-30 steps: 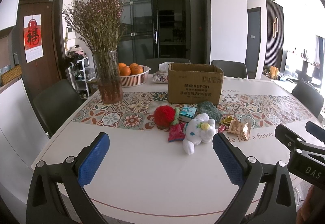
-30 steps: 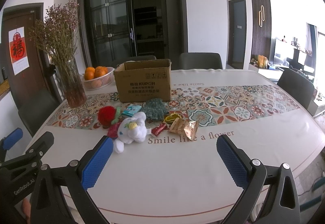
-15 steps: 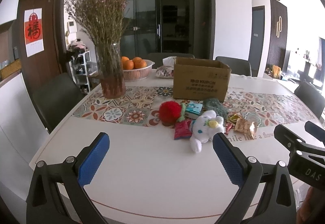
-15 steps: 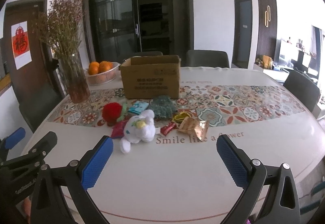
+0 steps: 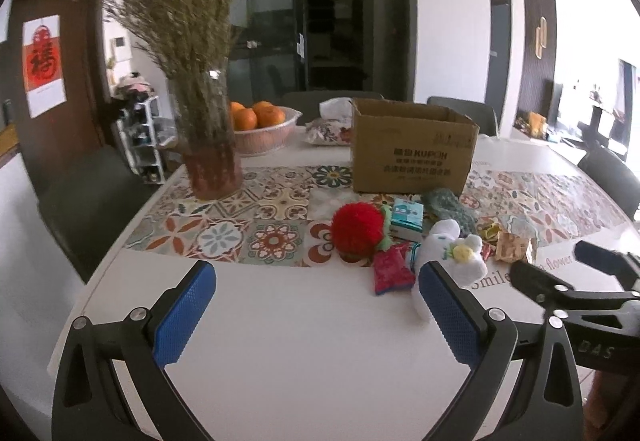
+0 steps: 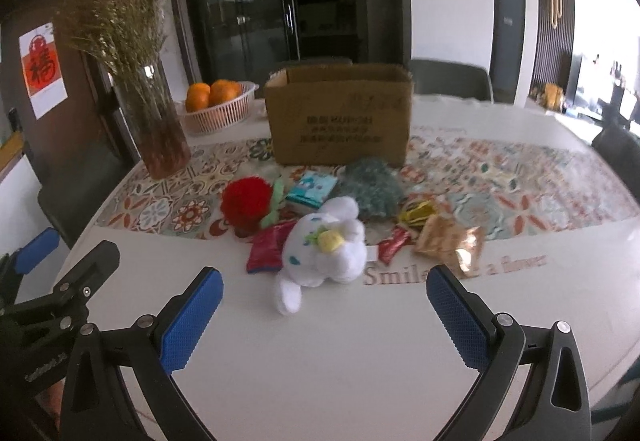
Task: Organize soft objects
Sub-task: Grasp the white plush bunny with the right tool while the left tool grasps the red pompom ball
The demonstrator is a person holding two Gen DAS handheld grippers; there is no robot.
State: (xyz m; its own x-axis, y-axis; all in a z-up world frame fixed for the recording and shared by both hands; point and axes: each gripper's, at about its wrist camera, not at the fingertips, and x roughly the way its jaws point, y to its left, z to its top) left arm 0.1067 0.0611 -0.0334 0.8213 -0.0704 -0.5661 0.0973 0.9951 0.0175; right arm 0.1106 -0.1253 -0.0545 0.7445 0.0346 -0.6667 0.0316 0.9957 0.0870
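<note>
– Why are both tools empty?

– Nothing is picked yet. My right tool (image 6: 324, 315) is spread wide, low over the desk (image 6: 360, 361), lined up on the plush (image 6: 326, 249) just ahead of it. My left tool (image 5: 316, 305) is spread too, off to one side.

– And the box (image 6: 340, 121)?

– It stands open behind the pile, I judge as the place for the soft things: plush, red pompom (image 6: 246, 203), green knit (image 6: 370, 189). The wrappers (image 6: 448, 241) lie mixed in, touching them.
</note>
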